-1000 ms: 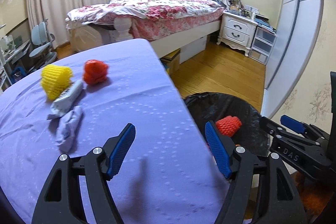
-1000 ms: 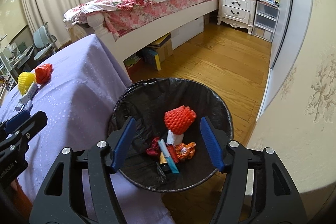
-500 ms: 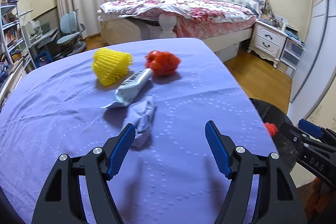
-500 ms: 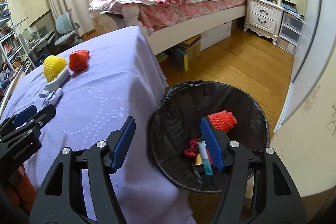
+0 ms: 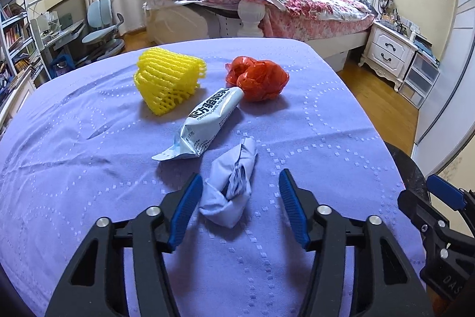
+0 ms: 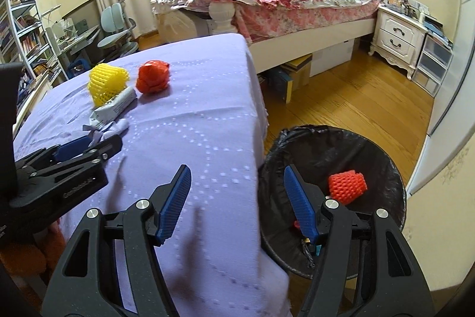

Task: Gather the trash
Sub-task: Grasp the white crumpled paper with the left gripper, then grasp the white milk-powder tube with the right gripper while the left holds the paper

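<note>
My left fingers [image 5: 237, 207] closing around crumpled tissue [image 5: 230, 189] at lower centre, not yet gripping; right fingers [image 6: 237, 202] half open, empty.

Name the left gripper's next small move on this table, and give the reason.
Probably finish closing on the crumpled pale blue wrapper. The left gripper has its jaws closing with the wrapper between them: the left pad sits right beside it, the right pad stands clear. The wrapper lies nearest of the four trash pieces on the purple tablecloth, and the black bin waits at the table's edge.
</note>
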The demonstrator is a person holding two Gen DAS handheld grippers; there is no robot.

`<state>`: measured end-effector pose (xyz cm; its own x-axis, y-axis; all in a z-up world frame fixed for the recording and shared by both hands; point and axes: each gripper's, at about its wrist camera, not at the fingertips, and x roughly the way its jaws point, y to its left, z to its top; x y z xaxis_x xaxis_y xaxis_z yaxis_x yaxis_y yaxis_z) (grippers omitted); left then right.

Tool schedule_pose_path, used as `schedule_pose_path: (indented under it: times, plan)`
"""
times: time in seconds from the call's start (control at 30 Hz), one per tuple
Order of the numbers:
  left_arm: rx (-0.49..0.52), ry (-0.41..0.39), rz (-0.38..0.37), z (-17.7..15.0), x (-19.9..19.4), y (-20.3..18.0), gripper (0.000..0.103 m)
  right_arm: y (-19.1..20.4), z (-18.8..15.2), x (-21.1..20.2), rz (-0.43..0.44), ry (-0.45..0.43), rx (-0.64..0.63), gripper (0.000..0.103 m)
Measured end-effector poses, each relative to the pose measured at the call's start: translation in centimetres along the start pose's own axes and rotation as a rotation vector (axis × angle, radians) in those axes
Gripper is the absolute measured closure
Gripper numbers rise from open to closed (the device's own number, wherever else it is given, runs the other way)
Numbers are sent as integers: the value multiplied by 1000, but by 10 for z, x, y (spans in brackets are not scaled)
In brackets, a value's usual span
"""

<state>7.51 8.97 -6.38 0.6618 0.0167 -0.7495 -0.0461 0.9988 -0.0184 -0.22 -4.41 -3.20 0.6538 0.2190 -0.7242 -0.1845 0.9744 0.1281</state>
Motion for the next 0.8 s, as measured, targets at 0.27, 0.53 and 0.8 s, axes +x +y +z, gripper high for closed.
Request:
schedule_pose_path:
  times: [0.27,0.53,0.8]
  plan:
    - [12,19,-44,-12,-8,6,77,31,3,14,24,34,-69,39]
    - [-17,-15,-13,-26,-26,44,77,60,10,27,47,53,-105,31]
    - [-127,-19,101,-27,-29,122,77,102,16,41,87,80,-143,31]
